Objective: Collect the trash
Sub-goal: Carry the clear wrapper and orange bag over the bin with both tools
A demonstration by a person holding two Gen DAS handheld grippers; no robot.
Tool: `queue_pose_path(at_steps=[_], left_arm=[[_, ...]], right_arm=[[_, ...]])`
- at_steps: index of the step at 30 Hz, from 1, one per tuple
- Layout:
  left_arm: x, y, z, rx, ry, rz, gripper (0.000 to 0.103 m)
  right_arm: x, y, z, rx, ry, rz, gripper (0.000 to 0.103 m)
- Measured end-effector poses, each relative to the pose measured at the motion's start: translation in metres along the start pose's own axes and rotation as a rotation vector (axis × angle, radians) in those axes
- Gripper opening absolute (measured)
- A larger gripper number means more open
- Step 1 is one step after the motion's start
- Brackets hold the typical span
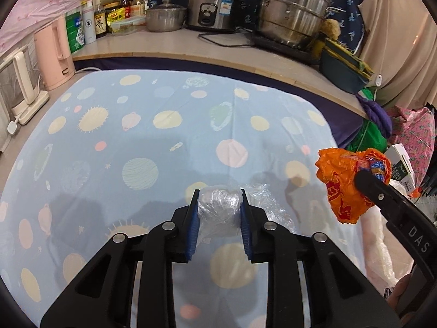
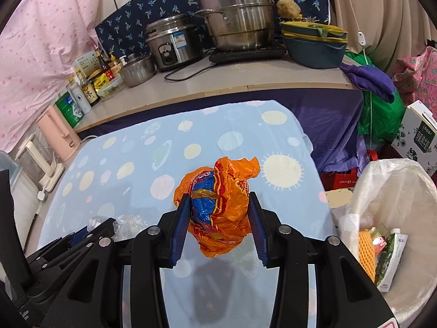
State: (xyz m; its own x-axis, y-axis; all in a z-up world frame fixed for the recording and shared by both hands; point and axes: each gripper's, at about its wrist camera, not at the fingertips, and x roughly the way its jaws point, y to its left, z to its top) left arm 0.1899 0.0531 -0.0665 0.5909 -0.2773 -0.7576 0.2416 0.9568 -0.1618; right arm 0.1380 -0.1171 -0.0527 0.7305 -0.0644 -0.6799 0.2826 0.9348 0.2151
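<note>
Overhead, planet-print tablecloth (image 1: 136, 136), cluttered counter (image 1: 164, 46)

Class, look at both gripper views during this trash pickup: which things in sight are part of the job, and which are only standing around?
Part of the job:
orange wrapper in right gripper
clear plastic wad in left gripper
lined bin

Standing around:
rice cooker
steamer pot
pink kettle
bottles

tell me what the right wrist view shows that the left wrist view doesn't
Only the right wrist view shows the lined trash bin with cartons inside, beside the table. Only the left wrist view shows the clear plastic wad squarely between the left gripper's fingers. Both show the orange wrapper clamped in the right gripper, the planet-print cloth and the steel pots.
</note>
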Motion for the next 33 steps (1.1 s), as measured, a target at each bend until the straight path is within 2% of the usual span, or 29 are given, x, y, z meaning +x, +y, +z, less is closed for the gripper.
queue_pose_path(at_steps=[7, 14, 33], left_arm=[[-0.033, -0.041, -0.008, 0.049, -0.040, -0.038, 0.025], [-0.052, -0.086, -0.018, 0.107, -0.060, -0.082, 0.025], [-0.065, -0.224, -0.047, 0.280, -0.060, -0.208, 0.025]], right_arm=[[-0.041, -0.034, -0.002, 0.041, -0.055, -0.014, 0.040], [-0.074, -0.081, -0.011, 0.094, -0.086, -0.063, 0.040], [-0.124, -0.201, -0.042, 0.227, -0.114, -0.185, 0.040]])
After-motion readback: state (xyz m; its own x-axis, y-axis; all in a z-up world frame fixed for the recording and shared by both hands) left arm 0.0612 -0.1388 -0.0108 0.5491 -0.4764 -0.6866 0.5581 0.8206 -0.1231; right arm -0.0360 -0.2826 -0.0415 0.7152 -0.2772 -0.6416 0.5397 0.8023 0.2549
